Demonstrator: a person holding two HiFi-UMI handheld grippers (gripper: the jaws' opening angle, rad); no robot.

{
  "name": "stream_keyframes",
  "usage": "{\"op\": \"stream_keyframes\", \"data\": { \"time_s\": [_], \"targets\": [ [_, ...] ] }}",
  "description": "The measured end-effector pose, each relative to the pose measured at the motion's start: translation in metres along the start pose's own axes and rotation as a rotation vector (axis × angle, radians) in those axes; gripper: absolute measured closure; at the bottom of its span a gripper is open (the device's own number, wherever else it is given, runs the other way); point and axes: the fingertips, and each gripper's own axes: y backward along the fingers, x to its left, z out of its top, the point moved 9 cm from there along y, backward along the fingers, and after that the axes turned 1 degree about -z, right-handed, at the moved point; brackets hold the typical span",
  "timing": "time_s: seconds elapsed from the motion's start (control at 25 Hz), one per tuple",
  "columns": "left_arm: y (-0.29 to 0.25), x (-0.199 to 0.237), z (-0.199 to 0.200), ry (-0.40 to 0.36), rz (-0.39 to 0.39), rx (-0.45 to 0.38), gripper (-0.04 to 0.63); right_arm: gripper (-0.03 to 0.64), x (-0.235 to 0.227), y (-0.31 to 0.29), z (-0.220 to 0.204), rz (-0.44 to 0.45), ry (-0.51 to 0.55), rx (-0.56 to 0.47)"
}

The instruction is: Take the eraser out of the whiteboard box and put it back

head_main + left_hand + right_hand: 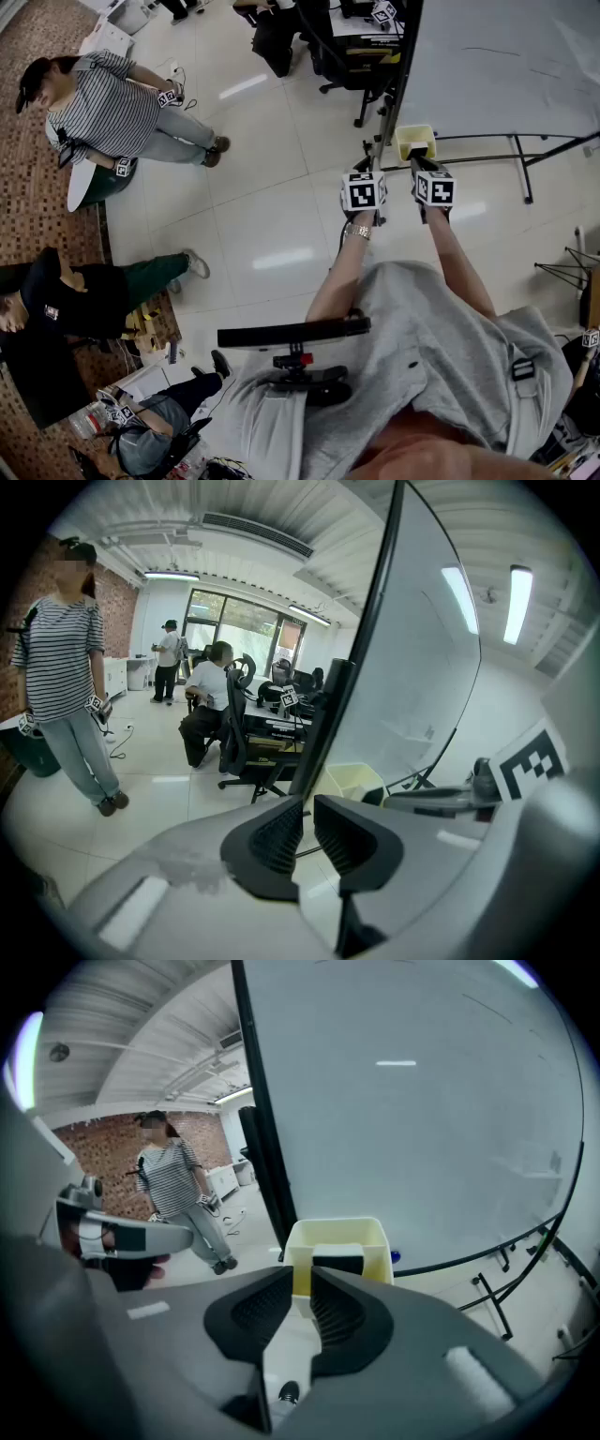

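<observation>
A pale yellow whiteboard box (415, 141) hangs at the lower left corner of the whiteboard (497, 66). In the right gripper view the box (375, 1241) is just ahead, and the eraser (339, 1258), white on top and black on its face, lies inside it. My right gripper (302, 1274) points down at the box's front wall; its jaws stand a narrow gap apart with nothing between them. In the head view the right gripper (415, 161) hangs just below the box. My left gripper (307, 803) hovers beside it to the left, jaws nearly together and empty, with the box (352, 780) ahead of it.
The whiteboard's stand legs (520, 164) spread over the tiled floor on the right. A person in a striped shirt (112, 112) stands at the far left, and others sit lower left (75, 300). An office chair and desks (281, 37) lie behind the board's edge.
</observation>
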Motion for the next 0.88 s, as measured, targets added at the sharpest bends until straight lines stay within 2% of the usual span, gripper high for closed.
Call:
{"op": "stream_keyframes", "data": {
  "time_s": [0.16, 0.32, 0.56, 0.72, 0.84, 0.88],
  "targets": [
    [-0.014, 0.034, 0.028, 0.006, -0.009, -0.012, 0.565, 0.364, -0.003, -0.022, 0.013, -0.086, 0.004, 0.018],
    [-0.03, 0.041, 0.038, -0.016, -0.047, 0.016, 0.565, 0.291, -0.008, -0.038, 0.008, -0.115, -0.023, 0.061],
    [-0.046, 0.033, 0.067, -0.029, -0.093, -0.007, 0.565, 0.278, -0.018, -0.059, 0.004, -0.1, -0.025, 0.122],
    [-0.05, 0.032, 0.07, -0.038, -0.094, 0.001, 0.565, 0.279, -0.021, -0.069, -0.004, -0.092, -0.028, 0.167],
    [-0.053, 0.039, 0.073, -0.05, -0.082, 0.006, 0.565, 0.336, -0.02, -0.071, 0.001, -0.082, -0.032, 0.201],
    [-0.055, 0.041, 0.075, -0.052, -0.08, 0.009, 0.565, 0.336, -0.02, -0.07, 0.004, -0.071, -0.042, 0.207]
  ]
}}
